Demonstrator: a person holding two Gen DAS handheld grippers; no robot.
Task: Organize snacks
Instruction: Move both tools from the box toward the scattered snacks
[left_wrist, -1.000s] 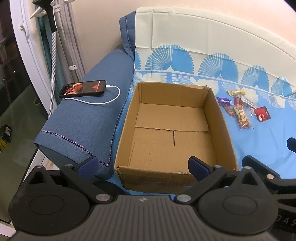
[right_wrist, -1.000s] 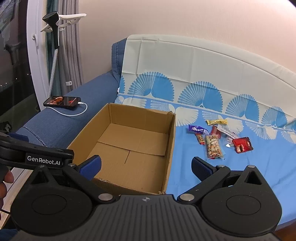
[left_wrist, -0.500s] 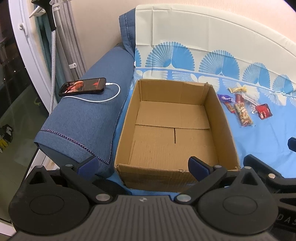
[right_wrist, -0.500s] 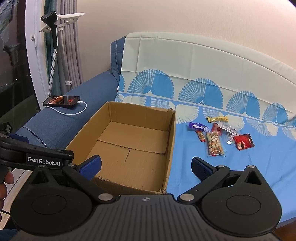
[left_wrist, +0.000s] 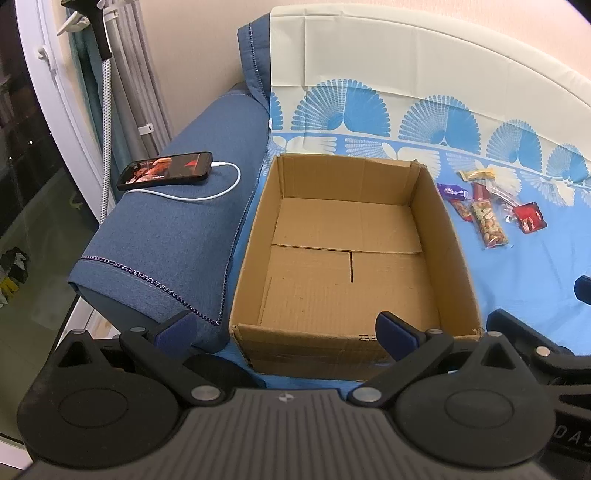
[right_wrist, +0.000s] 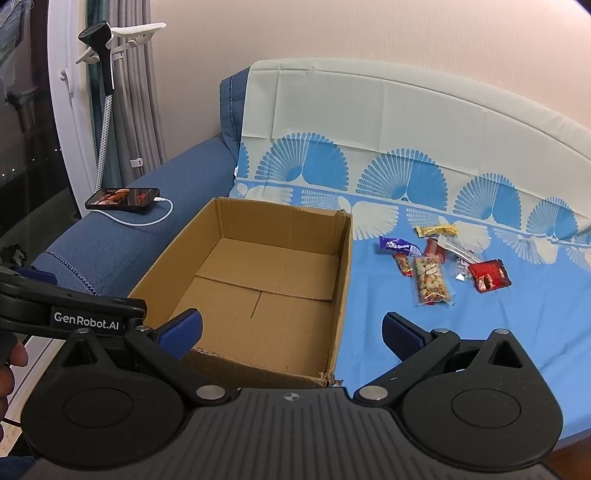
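An open, empty cardboard box (left_wrist: 458, 254) (right_wrist: 341, 280) sits on the blue-covered sofa seat. To its right lies a small pile of snacks: a clear nut packet (left_wrist: 487, 221) (right_wrist: 430, 280), a red packet (left_wrist: 530, 218) (right_wrist: 489, 275), a purple wrapper (left_wrist: 450, 190) (right_wrist: 395, 244) and a yellow wrapper (left_wrist: 476, 173) (right_wrist: 436, 230). My left gripper (left_wrist: 286, 330) is open and empty, at the box's near edge. My right gripper (right_wrist: 291, 332) is open and empty, over the box's near right corner, short of the snacks.
A phone (left_wrist: 166, 173) (right_wrist: 123, 197) on a white charging cable lies on the blue sofa armrest (left_wrist: 173, 229) left of the box. A white stand with a black head (right_wrist: 107, 55) and curtains stand at the far left. The sofa back (right_wrist: 406, 110) rises behind.
Both views have drawn back and shifted slightly; the box and snacks sit a little farther off. Both grippers stay open and empty.
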